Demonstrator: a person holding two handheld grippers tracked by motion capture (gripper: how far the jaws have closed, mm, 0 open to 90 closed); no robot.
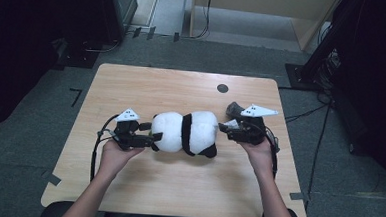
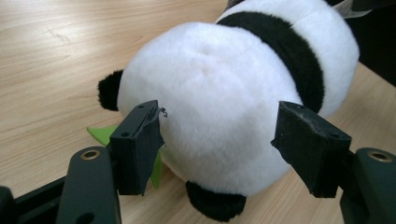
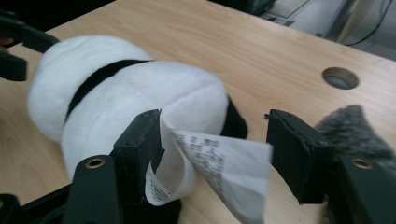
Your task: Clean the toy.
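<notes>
both forearms come in from the bottom edge, left gripper [image 1: 152,136] held low and level pointing right with its jaws spread wide, right gripper [image 1: 223,127] pointing back left toward it, jaws also parted, wrists roughly level with each other

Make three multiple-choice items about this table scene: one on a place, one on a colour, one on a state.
1. Where is the round hole in the table?
A. Beyond the toy panda, toward the far edge
B. At the near edge
C. Under the left gripper

2. What colour is the band around the toy panda?
A. Red
B. Black
C. Blue

3. How do the left gripper jaws stand?
A. Pressed flat together
B. Spread, one on each side of the panda's white end
C. Pointing up, away from the toy

Answers: 1 A, the high view shows the hole past the panda. 2 B, a black band crosses the white body. 3 B, the left gripper view shows one jaw on each side.
</notes>
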